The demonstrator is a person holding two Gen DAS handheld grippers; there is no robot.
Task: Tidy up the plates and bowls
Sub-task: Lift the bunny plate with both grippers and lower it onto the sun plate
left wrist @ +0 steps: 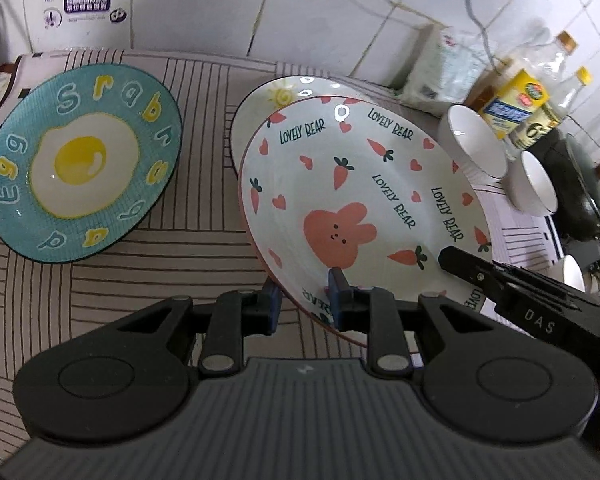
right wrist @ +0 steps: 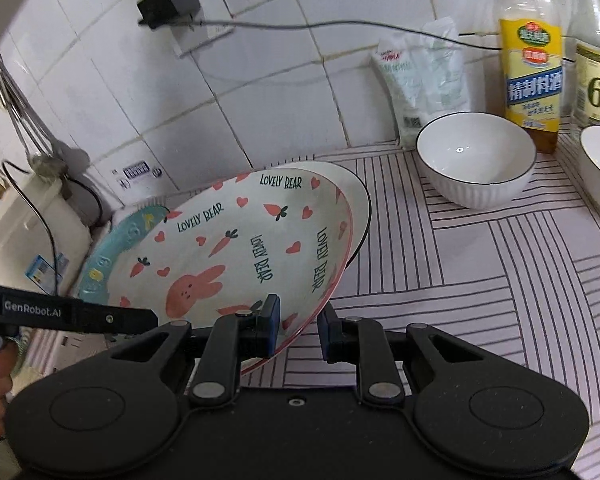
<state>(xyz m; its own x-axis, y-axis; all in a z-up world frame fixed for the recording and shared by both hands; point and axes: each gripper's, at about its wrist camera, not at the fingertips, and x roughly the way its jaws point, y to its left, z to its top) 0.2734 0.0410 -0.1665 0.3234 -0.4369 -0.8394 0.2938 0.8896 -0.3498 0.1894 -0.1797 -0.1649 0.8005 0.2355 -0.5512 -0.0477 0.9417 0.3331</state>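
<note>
Both grippers, left gripper [left wrist: 304, 300] and right gripper [right wrist: 298, 330], clamp the bunny plate's [left wrist: 352, 188] near rim, holding it tilted over the sun plate [left wrist: 276, 96] on the tabletop [left wrist: 204, 248]; stacking seems underway, so next likely lower it level.

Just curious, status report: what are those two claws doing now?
Left gripper and right gripper both clamped on bunny plate rim. Plate tilted over another plate. Nothing blocking.
</note>
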